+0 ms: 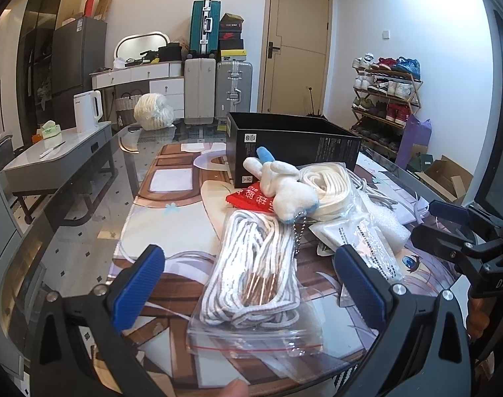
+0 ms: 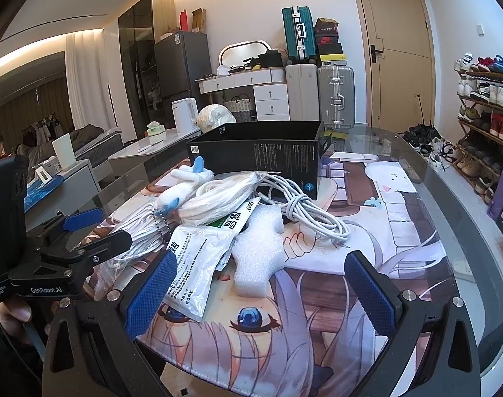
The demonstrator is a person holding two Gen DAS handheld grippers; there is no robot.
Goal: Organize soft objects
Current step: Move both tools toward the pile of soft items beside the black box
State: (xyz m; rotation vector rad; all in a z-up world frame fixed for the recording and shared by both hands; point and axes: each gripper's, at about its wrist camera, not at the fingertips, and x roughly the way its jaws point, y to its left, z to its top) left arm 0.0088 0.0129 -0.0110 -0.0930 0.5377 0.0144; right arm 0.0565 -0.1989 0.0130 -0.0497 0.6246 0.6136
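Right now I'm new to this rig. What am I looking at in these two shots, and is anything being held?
No robot arm: a person holds a two-finger gripper in each hand, each with a fisheye camera looking along its blue-padded fingers. The left view shows the left gripper open over a zip bag of white laces; the right view shows the right gripper open near a white foam piece and a white packet. Nothing is held. On the printed mat also lie a plush toy, a coiled white cable and an open black box.
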